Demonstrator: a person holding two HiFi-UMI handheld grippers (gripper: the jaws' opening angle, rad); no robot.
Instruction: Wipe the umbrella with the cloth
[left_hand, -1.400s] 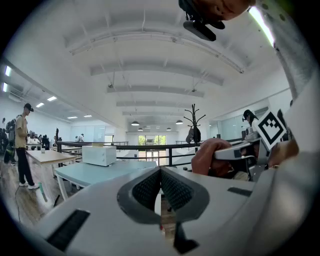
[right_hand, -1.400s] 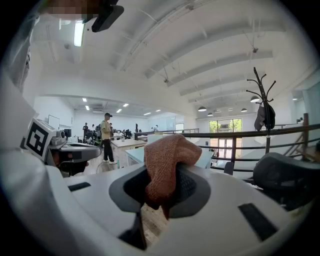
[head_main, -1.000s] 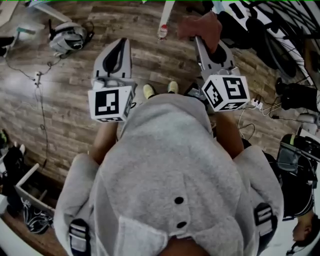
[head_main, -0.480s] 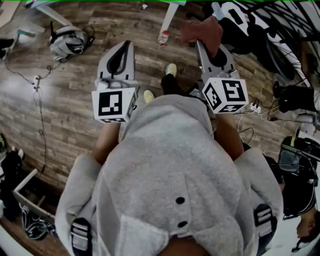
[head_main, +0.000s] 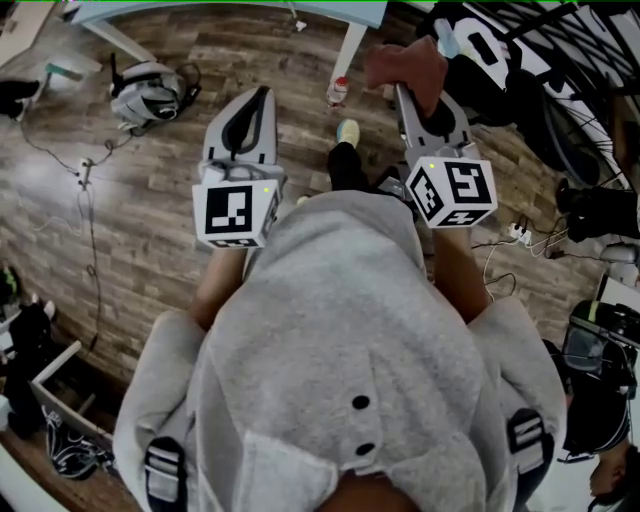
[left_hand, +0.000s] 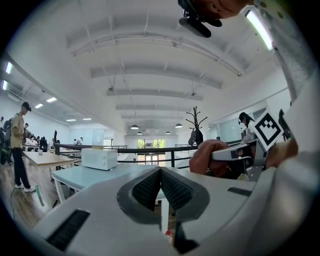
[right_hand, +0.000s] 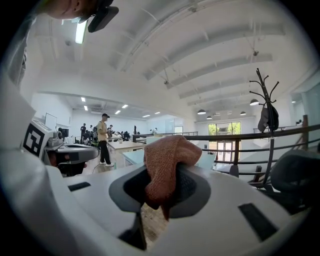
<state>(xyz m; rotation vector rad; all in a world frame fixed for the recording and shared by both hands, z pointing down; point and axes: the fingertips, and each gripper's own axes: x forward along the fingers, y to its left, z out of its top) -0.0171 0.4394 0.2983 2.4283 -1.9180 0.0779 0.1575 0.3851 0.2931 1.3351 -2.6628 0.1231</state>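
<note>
the left gripper (left_hand: 160, 172) has its 2 jaws pressed together on nothing, above the wooden floor (head_main: 150, 190). to its right, the right gripper (right_hand: 162, 184) clamps the reddish cloth (right_hand: 167, 155) between its pads. the cloth bulges above the jaws, 1 tail hanging below, long axis roughly vertical.
</note>
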